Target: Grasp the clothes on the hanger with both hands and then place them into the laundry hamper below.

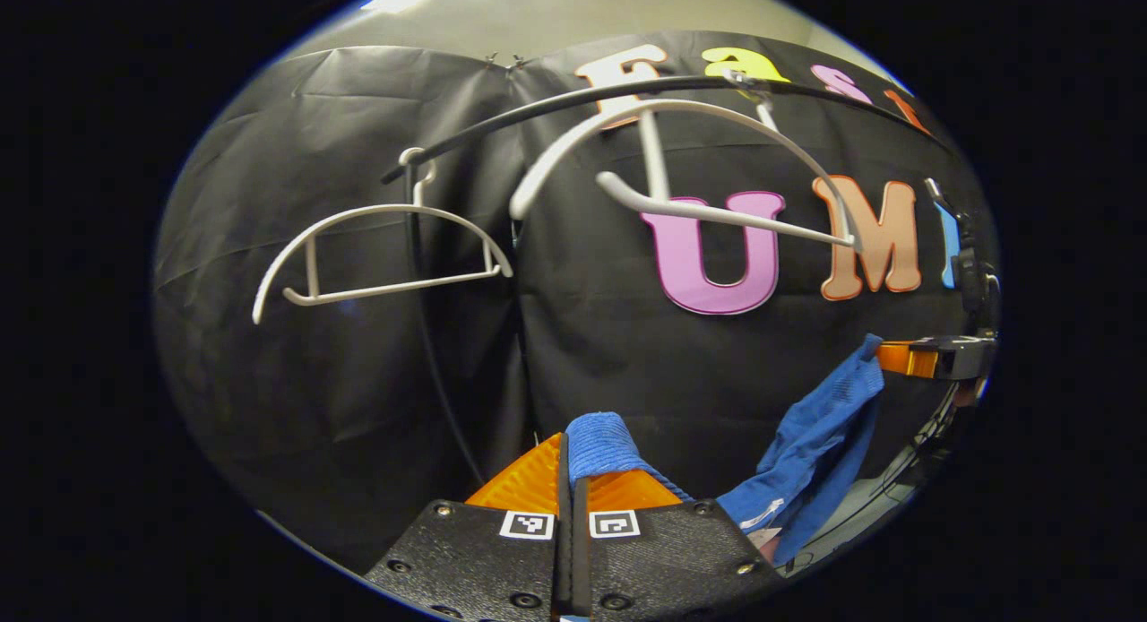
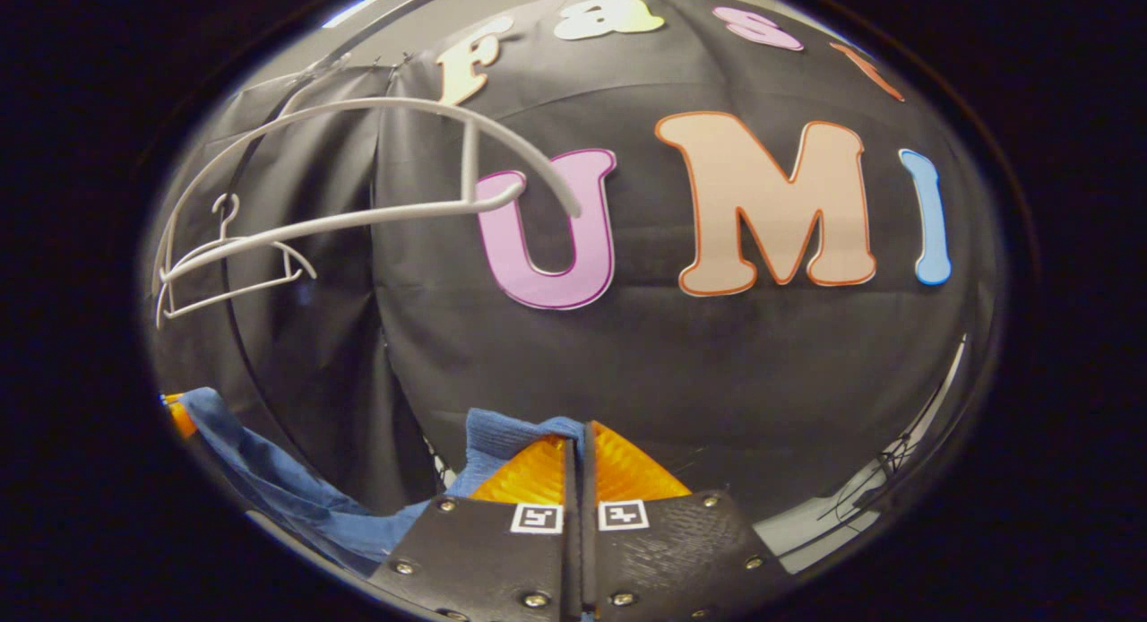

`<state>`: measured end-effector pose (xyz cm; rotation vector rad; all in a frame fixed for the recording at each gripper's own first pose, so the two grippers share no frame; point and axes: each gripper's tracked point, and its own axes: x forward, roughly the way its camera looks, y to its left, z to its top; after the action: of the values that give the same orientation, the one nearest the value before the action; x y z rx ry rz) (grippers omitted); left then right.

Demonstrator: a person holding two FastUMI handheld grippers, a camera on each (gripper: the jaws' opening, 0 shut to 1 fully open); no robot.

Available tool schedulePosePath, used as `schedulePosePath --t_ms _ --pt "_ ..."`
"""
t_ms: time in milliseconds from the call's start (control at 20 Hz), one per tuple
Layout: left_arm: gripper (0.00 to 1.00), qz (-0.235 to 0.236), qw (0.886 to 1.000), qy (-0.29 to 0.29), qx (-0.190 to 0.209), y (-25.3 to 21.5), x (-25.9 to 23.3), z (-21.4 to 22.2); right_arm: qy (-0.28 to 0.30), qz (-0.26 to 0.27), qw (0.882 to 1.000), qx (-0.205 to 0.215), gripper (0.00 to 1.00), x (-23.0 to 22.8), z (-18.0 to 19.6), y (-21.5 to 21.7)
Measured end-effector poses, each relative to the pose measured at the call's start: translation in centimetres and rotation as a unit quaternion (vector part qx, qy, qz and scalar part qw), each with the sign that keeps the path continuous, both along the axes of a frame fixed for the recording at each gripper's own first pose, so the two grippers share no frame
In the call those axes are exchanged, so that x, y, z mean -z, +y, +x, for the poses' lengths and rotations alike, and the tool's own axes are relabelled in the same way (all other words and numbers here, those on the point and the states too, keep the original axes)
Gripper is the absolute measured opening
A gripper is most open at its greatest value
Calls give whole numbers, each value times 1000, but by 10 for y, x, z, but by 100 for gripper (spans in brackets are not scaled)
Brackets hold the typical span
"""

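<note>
A blue garment (image 1: 815, 443) is off the hangers and hangs stretched between both grippers. In the left gripper view my left gripper (image 1: 570, 450) is shut on a folded edge of it, and the right gripper (image 1: 896, 358) pinches its far corner at the right. In the right gripper view my right gripper (image 2: 582, 438) is shut on the blue garment (image 2: 269, 483), which trails down and left toward the left gripper (image 2: 179, 416) at the edge. Above hangs a bare white hanger (image 1: 681, 156), also seen as the near hanger (image 2: 376, 174) in the right gripper view.
A second bare white hanger (image 1: 376, 254) hangs farther left on the black rail (image 1: 556, 107); it is the small far hanger (image 2: 233, 263) in the right gripper view. The black cloth wall stands close behind. A pale floor strip (image 2: 833, 514) shows low right.
</note>
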<state>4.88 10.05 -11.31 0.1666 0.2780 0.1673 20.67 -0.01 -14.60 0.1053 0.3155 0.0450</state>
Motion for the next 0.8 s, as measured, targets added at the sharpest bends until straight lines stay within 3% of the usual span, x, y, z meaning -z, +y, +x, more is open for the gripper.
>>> schedulePosePath --t_ms 100,150,800 --pt "0 -3 1000 1 19 -17 5 5 6 -1 1000 -13 5 5 -6 11" --pt "0 -5 1000 1 27 -24 7 8 9 -2 1000 -18 0 7 -9 16" --pt "1 -28 995 65 70 -72 83 35 79 -12 996 -50 0 73 -43 36"
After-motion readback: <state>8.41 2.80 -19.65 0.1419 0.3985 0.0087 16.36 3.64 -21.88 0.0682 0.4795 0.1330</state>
